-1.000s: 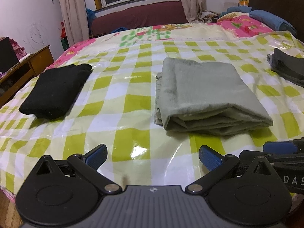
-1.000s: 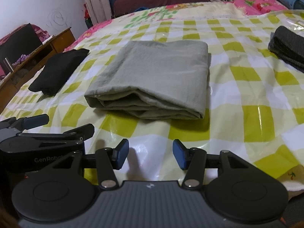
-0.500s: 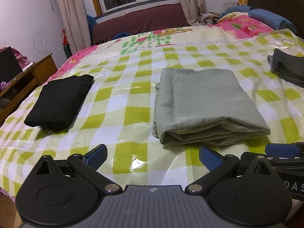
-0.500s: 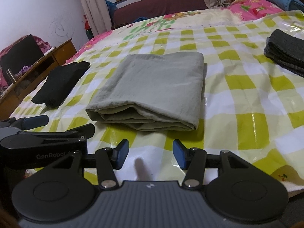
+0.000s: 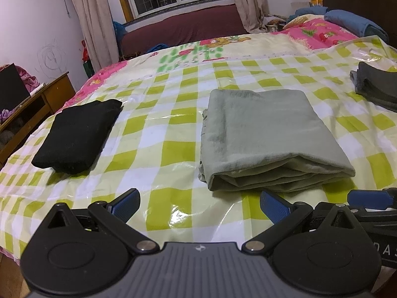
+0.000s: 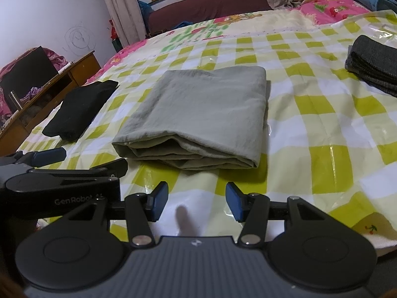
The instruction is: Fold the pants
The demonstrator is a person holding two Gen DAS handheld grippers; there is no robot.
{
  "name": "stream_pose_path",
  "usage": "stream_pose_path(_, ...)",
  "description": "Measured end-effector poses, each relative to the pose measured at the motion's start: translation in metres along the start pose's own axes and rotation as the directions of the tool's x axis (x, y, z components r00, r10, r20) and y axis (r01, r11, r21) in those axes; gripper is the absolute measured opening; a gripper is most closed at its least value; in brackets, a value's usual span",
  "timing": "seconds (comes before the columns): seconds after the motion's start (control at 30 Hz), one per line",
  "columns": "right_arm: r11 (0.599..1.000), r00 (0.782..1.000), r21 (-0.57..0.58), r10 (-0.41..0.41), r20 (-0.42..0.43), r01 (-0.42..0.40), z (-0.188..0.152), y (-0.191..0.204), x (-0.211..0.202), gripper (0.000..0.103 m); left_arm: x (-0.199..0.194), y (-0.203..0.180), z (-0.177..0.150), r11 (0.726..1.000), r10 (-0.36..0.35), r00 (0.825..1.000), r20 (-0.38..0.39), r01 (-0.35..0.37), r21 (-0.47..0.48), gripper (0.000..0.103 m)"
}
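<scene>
Grey-green pants point(image 5: 268, 136) point(image 6: 203, 114) lie folded into a thick rectangle on the checked bed cover, layered edge toward me. My left gripper point(image 5: 199, 204) hovers open just short of that near edge, nothing between its blue pads. My right gripper point(image 6: 197, 202) is also open and empty, a little in front of the pants' near edge. In the right wrist view the left gripper point(image 6: 62, 166) shows at the left edge. The right gripper's blue fingertip point(image 5: 369, 197) shows at the right of the left wrist view.
Folded black pants point(image 5: 77, 136) point(image 6: 79, 109) lie left of the grey-green pile. A dark grey folded garment point(image 5: 377, 87) point(image 6: 374, 59) lies at the right. A wooden cabinet point(image 5: 32, 109) stands left of the bed; pillows and a blue blanket point(image 5: 347, 22) lie at the far right.
Both views have tilted up slightly, so the pants sit lower in the frames and more of the window and wall shows. Both grippers' jaws stand as before.
</scene>
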State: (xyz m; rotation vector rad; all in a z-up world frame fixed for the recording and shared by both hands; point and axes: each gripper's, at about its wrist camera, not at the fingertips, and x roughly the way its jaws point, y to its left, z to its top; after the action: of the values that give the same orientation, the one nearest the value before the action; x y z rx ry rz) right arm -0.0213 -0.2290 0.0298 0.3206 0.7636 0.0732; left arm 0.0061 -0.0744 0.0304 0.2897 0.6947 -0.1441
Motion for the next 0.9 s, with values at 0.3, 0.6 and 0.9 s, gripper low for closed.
stream_pose_path(0.3,1.000,1.000,-0.006,0.004,-0.001,-0.004,-0.0011,0.0008,-0.0016,0.053,0.0003,-0.0016,-0.0006,1.000,0.003,1.000,-0.003,-0.003,0.001,0.103)
stream_pose_path(0.6,1.000,1.000,-0.006,0.005,-0.002,-0.005,-0.0012,0.0011,-0.0015,0.053,0.0005,-0.0009,-0.0008,1.000,0.003,1.000,0.002,-0.003,-0.003,0.103)
stream_pose_path(0.9,1.000,1.000,-0.009,0.009,-0.004,-0.009,-0.0026,0.0021,-0.0012,0.053,-0.0012,-0.0011,-0.0025,1.000,0.010,1.000,0.011,-0.010,-0.004,0.103)
